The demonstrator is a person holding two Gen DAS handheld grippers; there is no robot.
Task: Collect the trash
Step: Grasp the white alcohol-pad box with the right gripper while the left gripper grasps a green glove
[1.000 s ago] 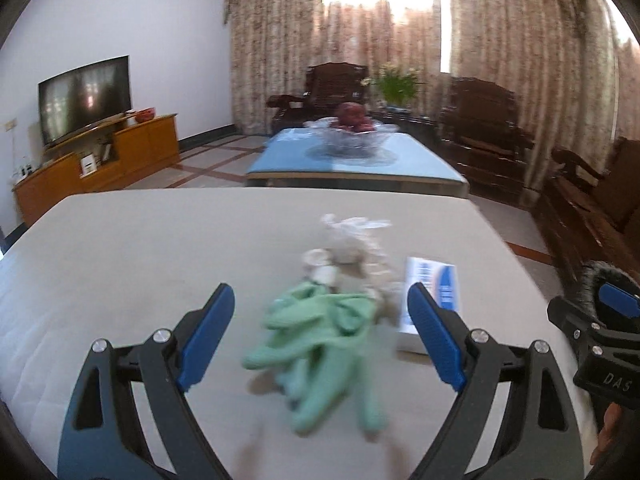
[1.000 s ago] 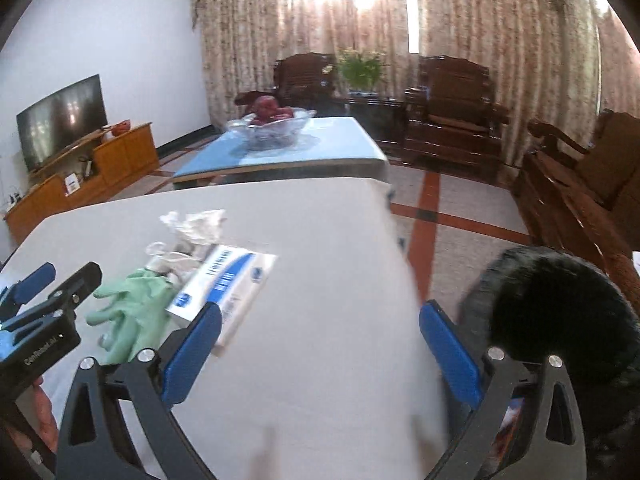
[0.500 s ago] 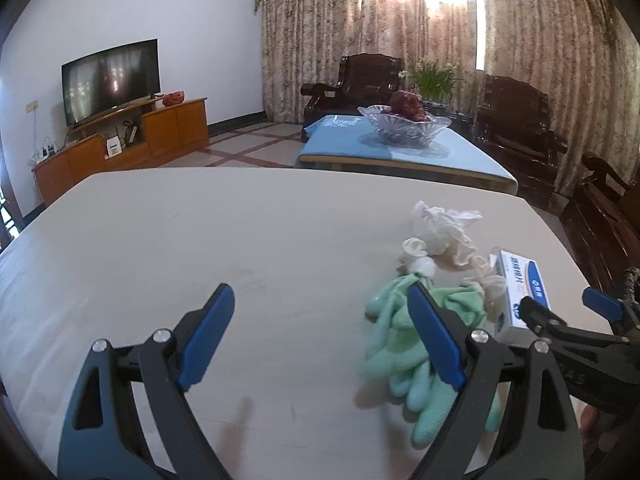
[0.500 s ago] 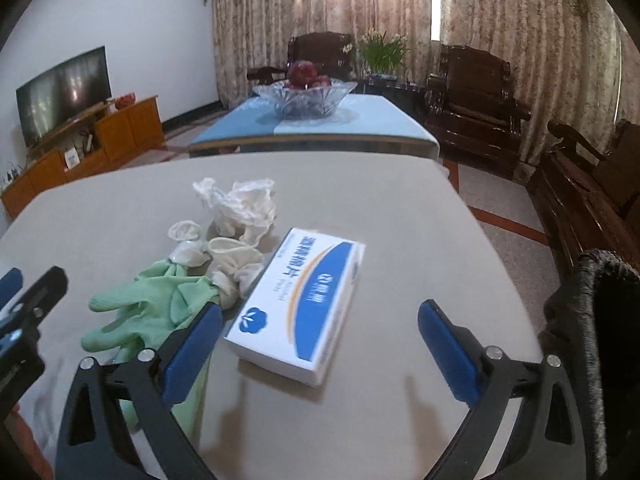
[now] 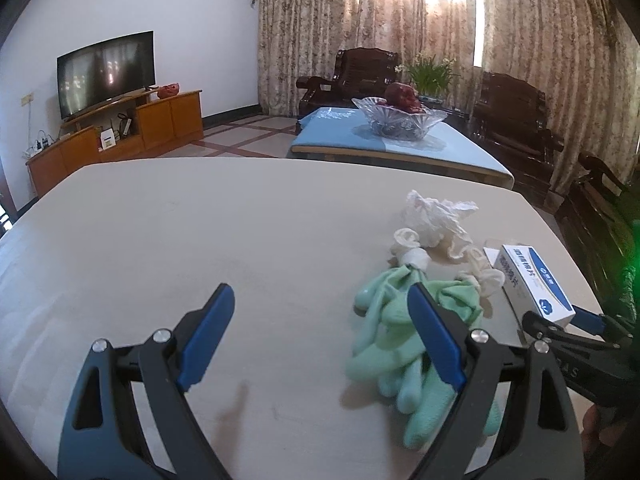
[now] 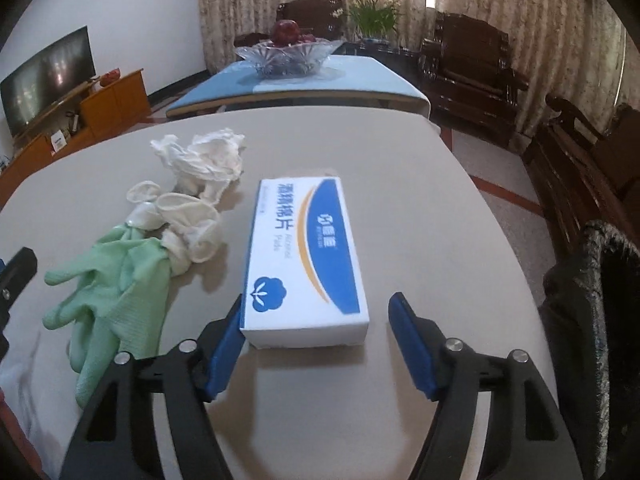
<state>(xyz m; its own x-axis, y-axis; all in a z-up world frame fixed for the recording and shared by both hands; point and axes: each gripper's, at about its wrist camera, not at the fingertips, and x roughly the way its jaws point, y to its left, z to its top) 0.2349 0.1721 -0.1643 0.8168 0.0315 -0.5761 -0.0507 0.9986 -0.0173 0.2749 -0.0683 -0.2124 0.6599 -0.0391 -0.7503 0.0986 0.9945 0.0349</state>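
Daylight comes through the curtains [image 5: 404,12] at the back and blows out to white glare at the window gap. The room is evenly bright, and soft shadows lie on the table [image 5: 200,220] under the nearer things. Both views bend strongly at the edges, with dark rounded corners. The right wrist view is slightly soft; a green flare marks the left view's right edge.

The table [image 6: 400,168] has a plain beige top with rounded corners. Near its middle lies a white and blue box [image 6: 306,256], flat, long side at 12 o'clock. At 9 o'clock of the box lie green gloves [image 6: 116,280] with pale cuffs. At 11 o'clock lies crumpled white tissue [image 6: 204,156], touching the cuffs.
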